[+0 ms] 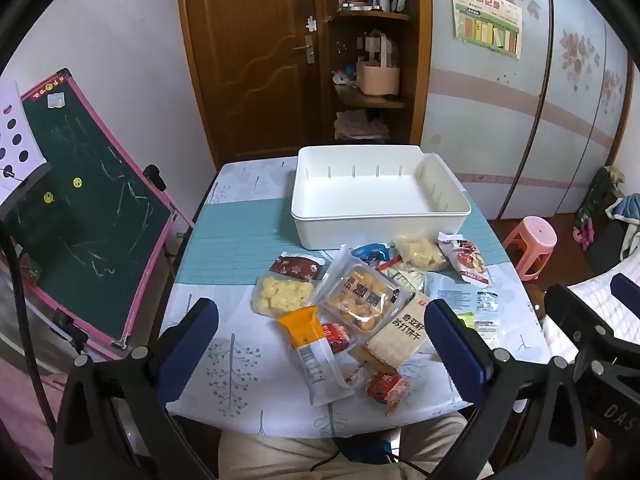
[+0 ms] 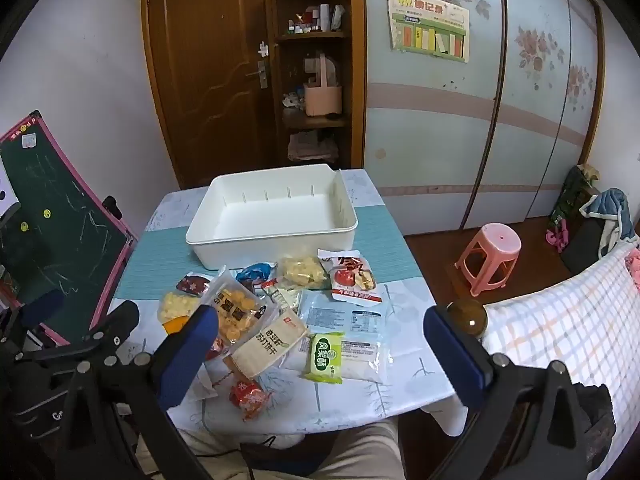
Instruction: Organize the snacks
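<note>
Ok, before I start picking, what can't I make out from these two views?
- Snacks low in the pile: left wrist view, overlapped by upper packets, so no exact count.
- Orange packet: right wrist view, mostly behind the right gripper finger.
- Green packet: left wrist view, mostly behind the left gripper finger.
- Bin near wall inside: both views, hidden by its rim.

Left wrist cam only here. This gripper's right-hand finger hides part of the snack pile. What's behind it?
Observer: A green packet, lying flat on the table next to a pale blue bag.
Operator: I only see the edge of the right gripper. Is it holding anything?
Observer: No. The right gripper has its jaws wide open over the pile, with nothing gripped.
</note>
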